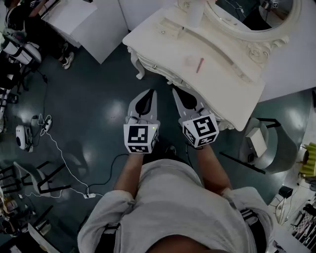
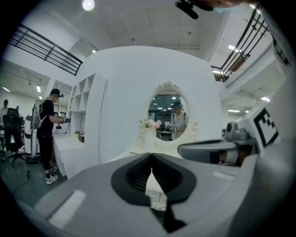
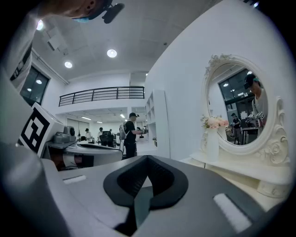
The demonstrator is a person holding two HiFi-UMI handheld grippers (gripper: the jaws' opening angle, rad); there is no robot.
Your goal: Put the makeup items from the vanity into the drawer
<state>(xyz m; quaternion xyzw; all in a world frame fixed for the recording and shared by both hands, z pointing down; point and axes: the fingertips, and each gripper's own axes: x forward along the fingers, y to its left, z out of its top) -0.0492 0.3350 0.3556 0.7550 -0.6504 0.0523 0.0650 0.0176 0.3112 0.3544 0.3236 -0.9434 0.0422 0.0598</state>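
Note:
A cream vanity (image 1: 224, 94) with an oval mirror (image 1: 256, 20) stands ahead of me. On its top lies a slim pink makeup stick (image 1: 200, 65), and a white vase (image 1: 195, 12) stands further back. My left gripper (image 1: 150, 92) is shut and empty, held level over the floor just short of the vanity's front edge. Beside it my right gripper (image 1: 176, 90) is also shut on nothing, its tip near the vanity's front. In the left gripper view the shut jaws of the left gripper (image 2: 151, 157) point at the mirror (image 2: 169, 113). The right gripper (image 3: 147, 159) has the mirror (image 3: 240, 106) to its right.
A grey stool (image 1: 259, 143) stands at the right of the vanity. Cables and a power strip (image 1: 89, 195) lie on the dark floor at the left. A white counter (image 1: 84, 20) stands at the back left, with a person in black (image 2: 46, 134) beside it.

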